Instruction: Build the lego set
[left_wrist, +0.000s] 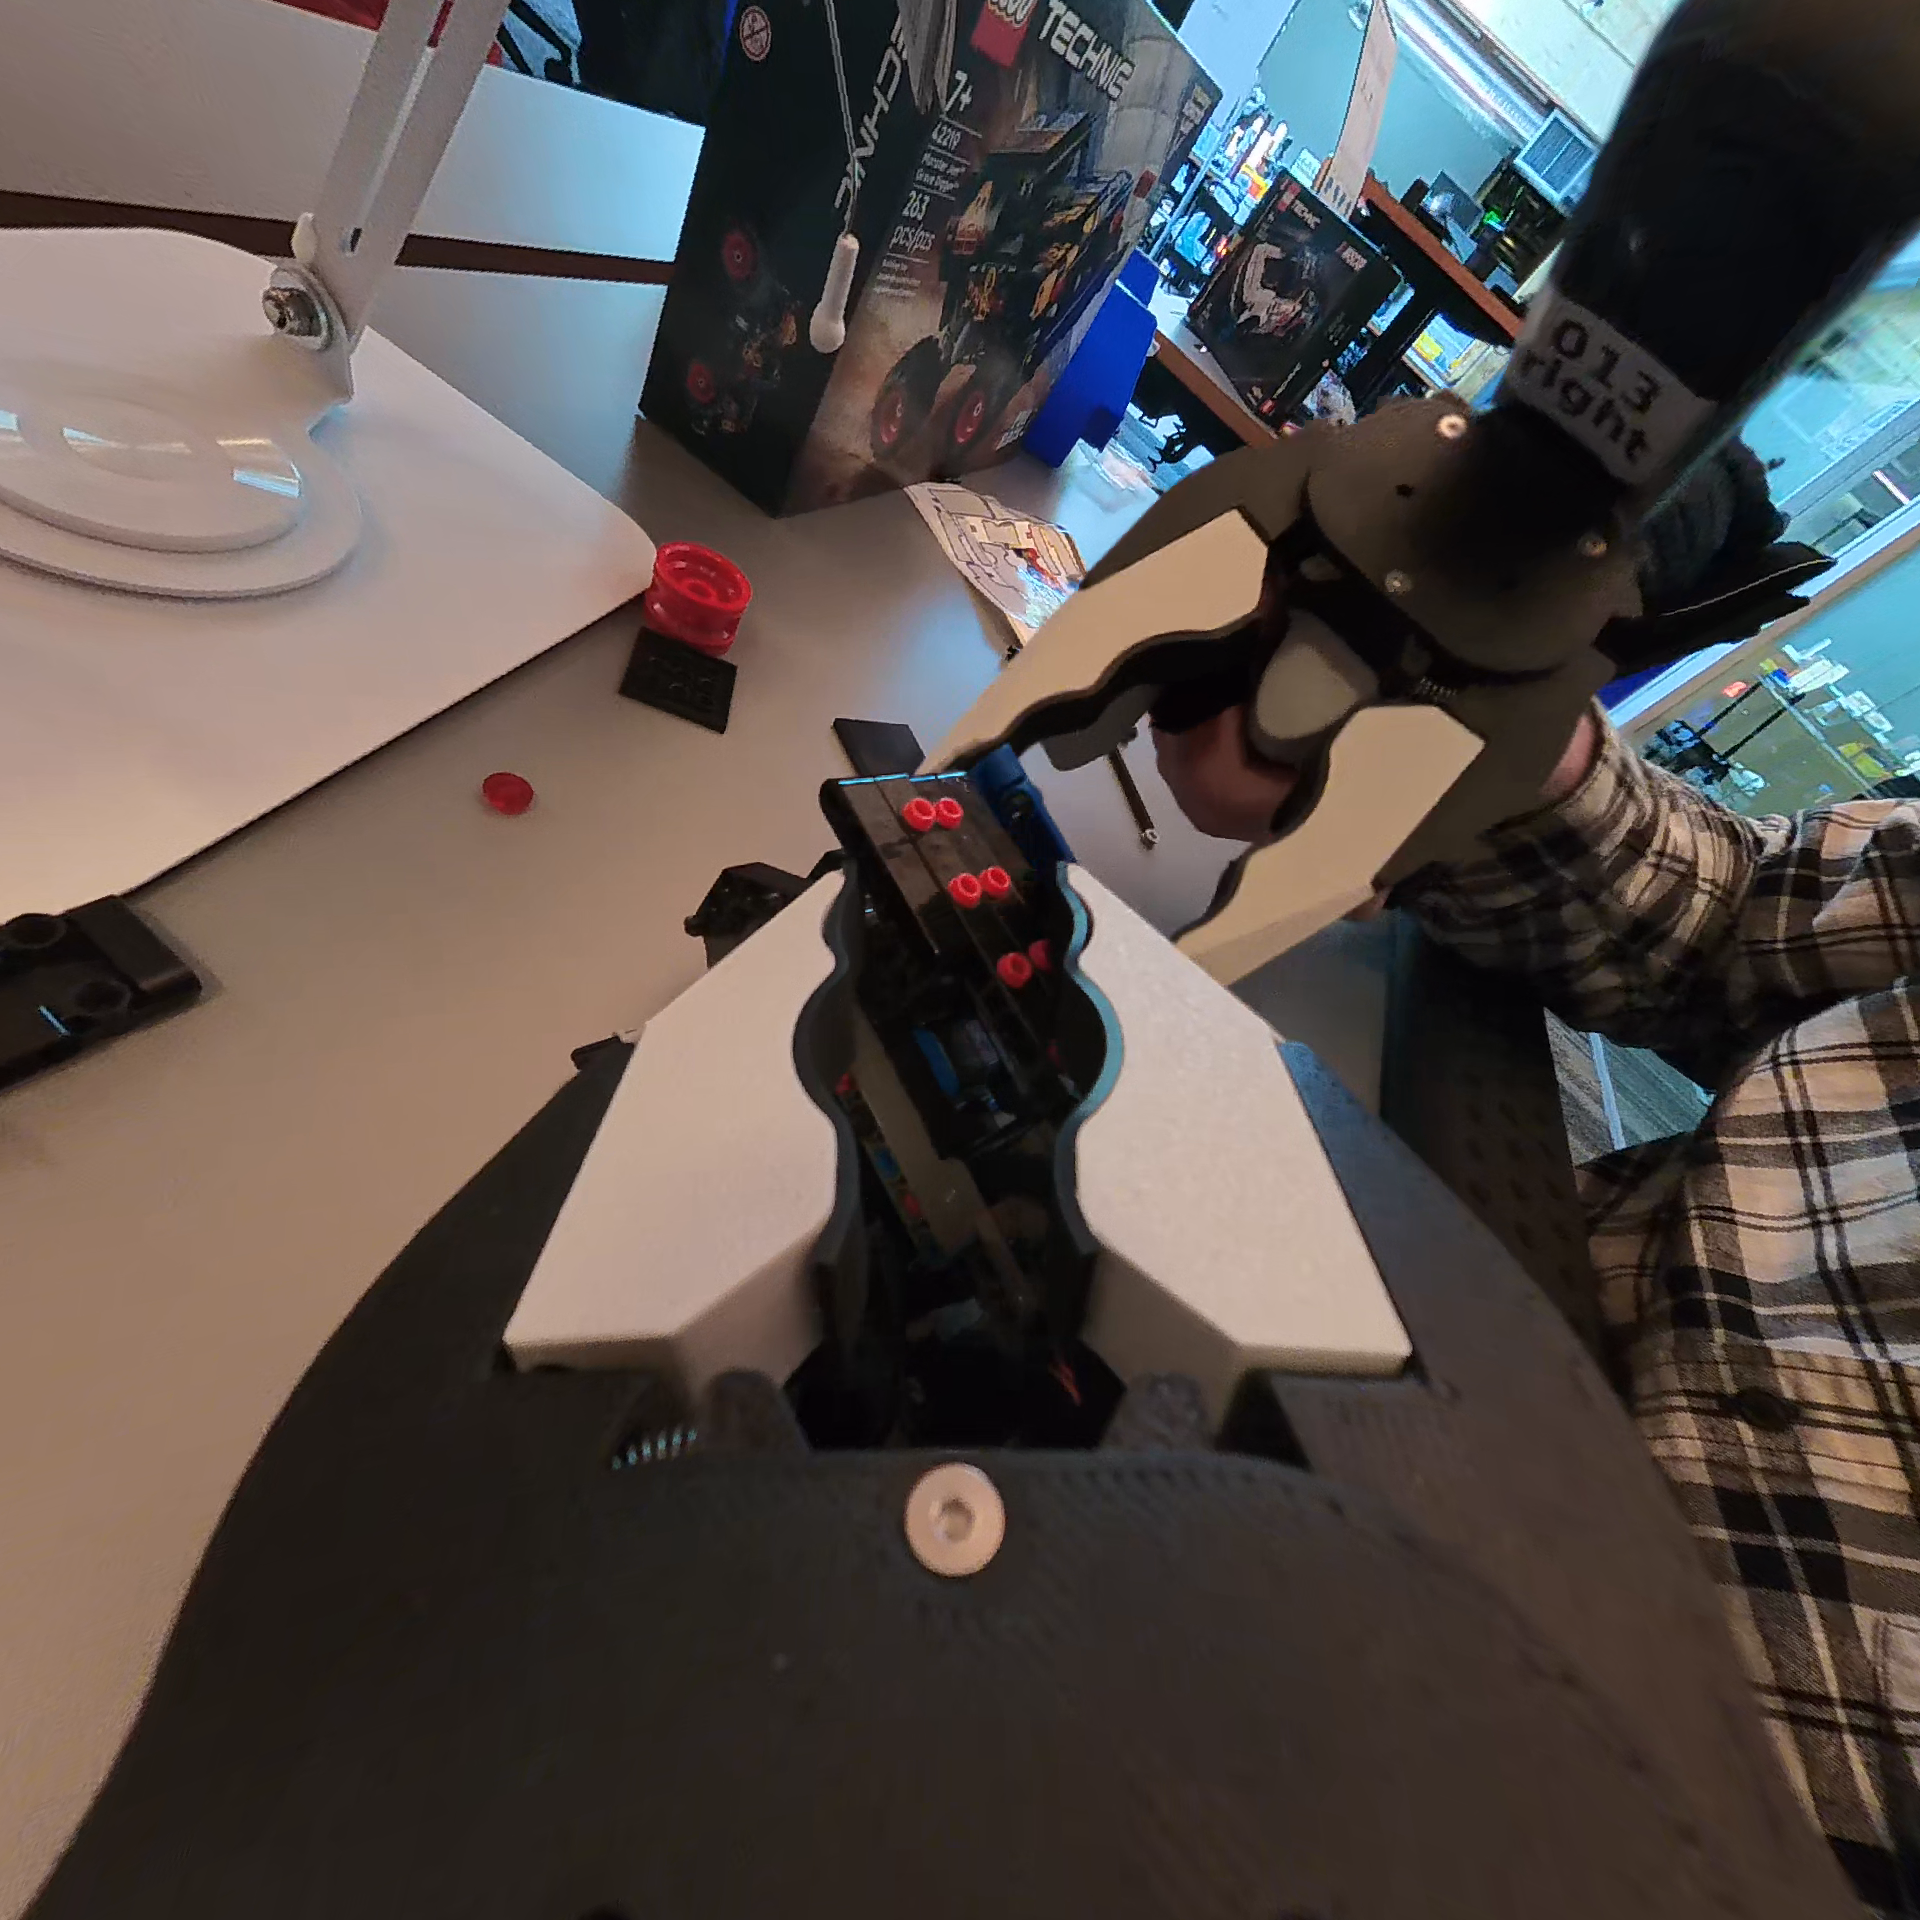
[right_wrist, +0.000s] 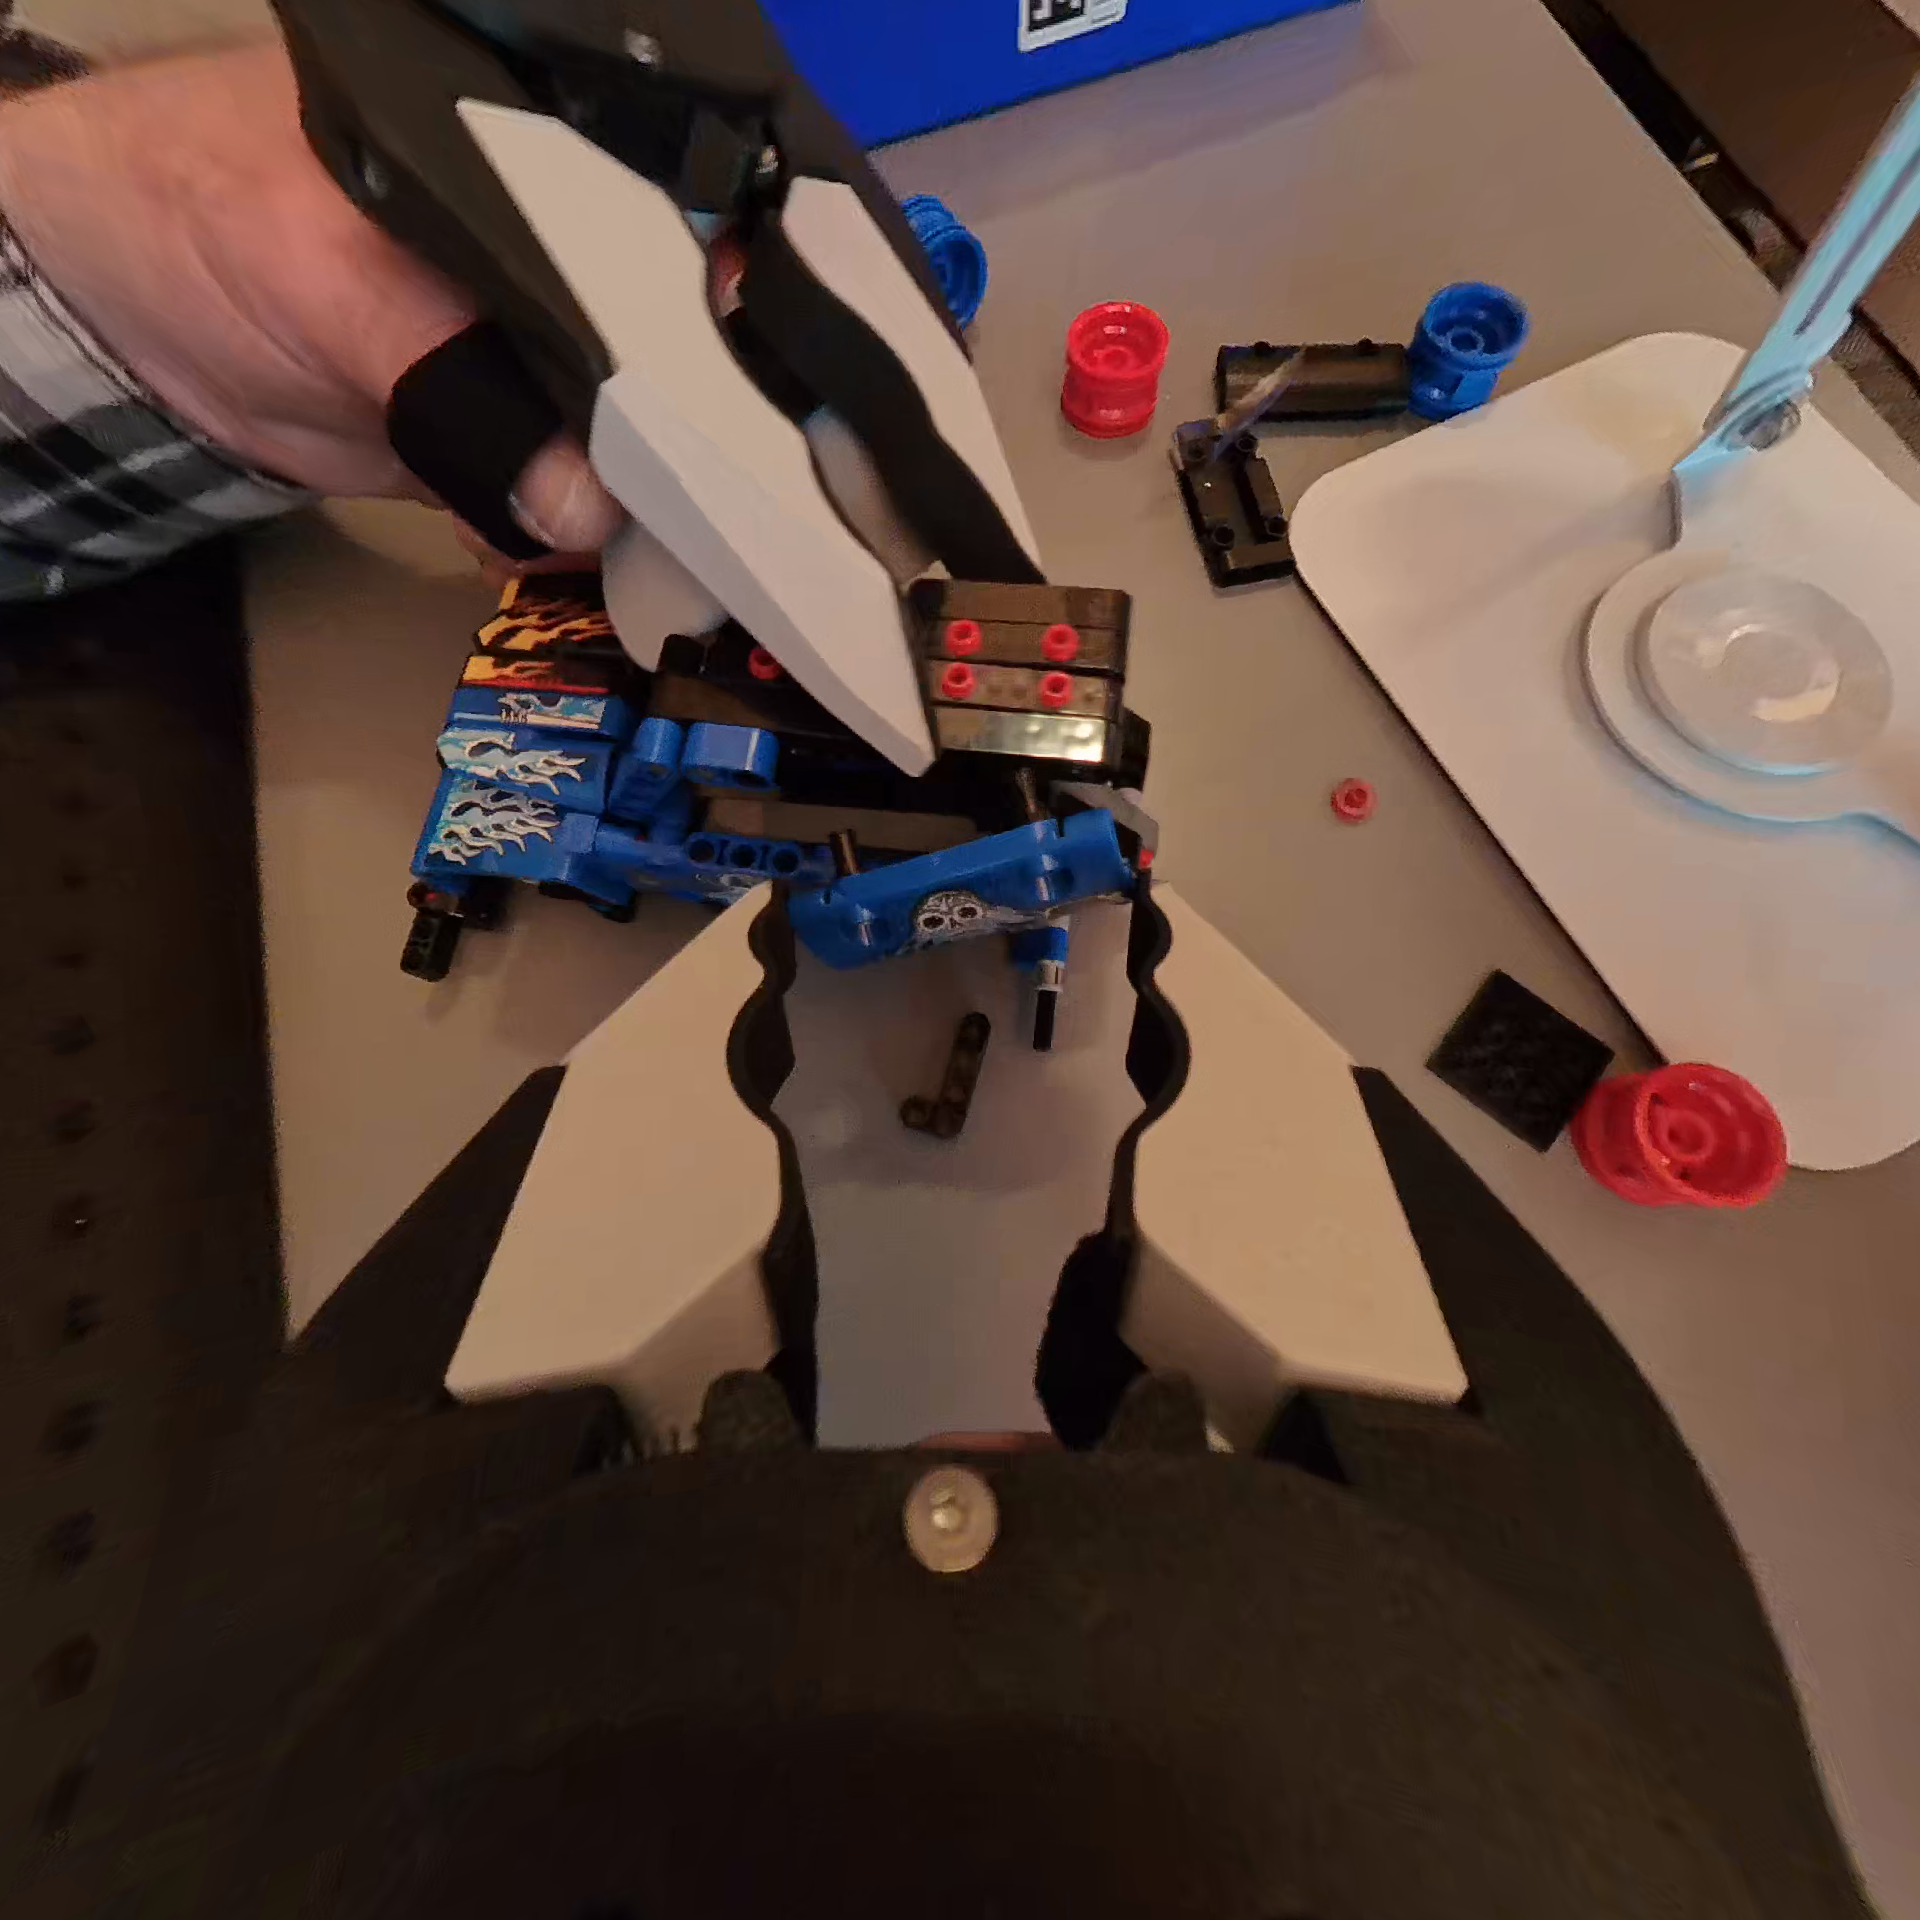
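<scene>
The partly built Lego truck (right_wrist: 966, 899) has blue flame and skull panels and a black block with red pins (right_wrist: 1013, 660). It rests tilted on the grey table (right_wrist: 1299, 935). My left gripper (left_wrist: 951, 894) is shut on the black block (left_wrist: 920, 831); in the right wrist view it (right_wrist: 971, 665) reaches in from the upper left. My right gripper (right_wrist: 956, 914) is open and empty, its fingertips just in front of the blue skull panel. In the left wrist view it (left_wrist: 1070, 842) hangs open to the right of the model.
Loose parts lie around: red wheel hubs (right_wrist: 1112, 364) (right_wrist: 1678, 1132), blue hubs (right_wrist: 1465, 338) (right_wrist: 951, 260), black plates (right_wrist: 1236, 499) (left_wrist: 681, 681), a small red stud (right_wrist: 1351, 800) and a black angled beam (right_wrist: 951, 1081). A white stand base (right_wrist: 1662, 727) lies to one side. The set's box (left_wrist: 914, 260) and booklet (left_wrist: 1023, 556) lie farther off. My two grippers' fingertips are within a few centimetres of each other.
</scene>
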